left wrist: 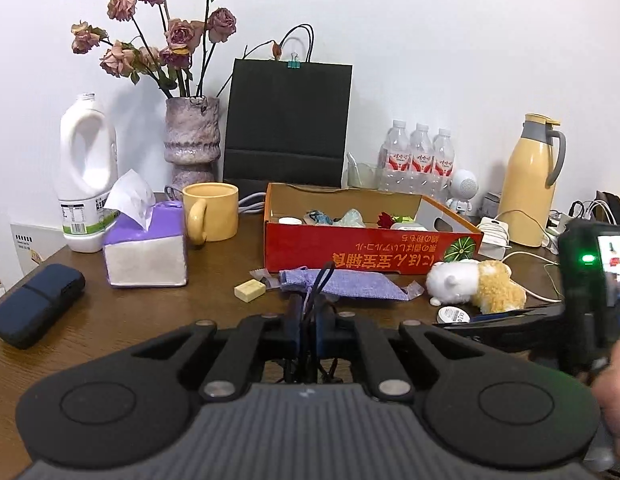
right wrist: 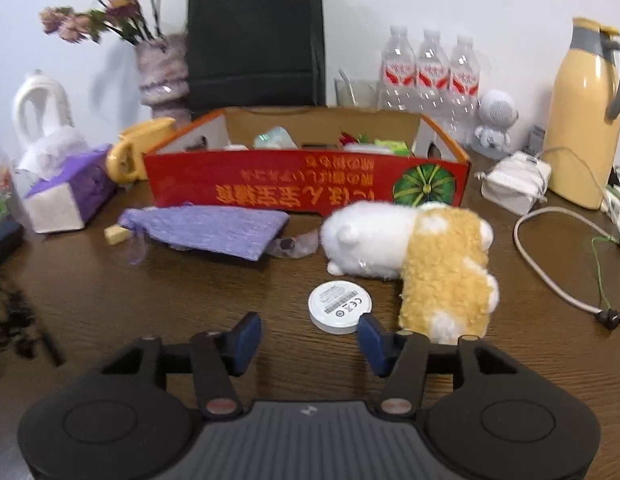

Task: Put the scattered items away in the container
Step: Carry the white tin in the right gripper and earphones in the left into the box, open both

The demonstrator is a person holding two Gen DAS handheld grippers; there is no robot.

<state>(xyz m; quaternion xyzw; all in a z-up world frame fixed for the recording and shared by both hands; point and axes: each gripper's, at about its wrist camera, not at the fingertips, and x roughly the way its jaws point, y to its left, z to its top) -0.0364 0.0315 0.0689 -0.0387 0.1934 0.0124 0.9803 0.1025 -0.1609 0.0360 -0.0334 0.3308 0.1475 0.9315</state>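
A red cardboard box [left wrist: 370, 246] [right wrist: 305, 184] stands mid-table with several small items inside. In front of it lie a purple pouch [left wrist: 350, 284] [right wrist: 213, 228], a pale yellow block [left wrist: 249, 290] [right wrist: 117, 235], a white-and-tan plush toy [left wrist: 478, 284] [right wrist: 410, 248] and a white round disc [left wrist: 452, 315] [right wrist: 340, 306]. My left gripper [left wrist: 310, 308] is shut on a thin black cord, whose loop [left wrist: 326, 274] sticks up between the fingers, just short of the pouch. My right gripper [right wrist: 310, 342] is open over the table, and the disc lies just beyond its fingertips, nearer the right one.
On the left are a purple tissue box [left wrist: 145, 252], a yellow mug [left wrist: 211, 212], a white jug [left wrist: 87, 176], a vase [left wrist: 191, 140] and a dark blue case [left wrist: 37, 304]. Behind the box stand a black bag [left wrist: 285, 124], water bottles [left wrist: 418, 160] and a yellow thermos [left wrist: 532, 180]. A white charger and cable [right wrist: 514, 182] lie right.
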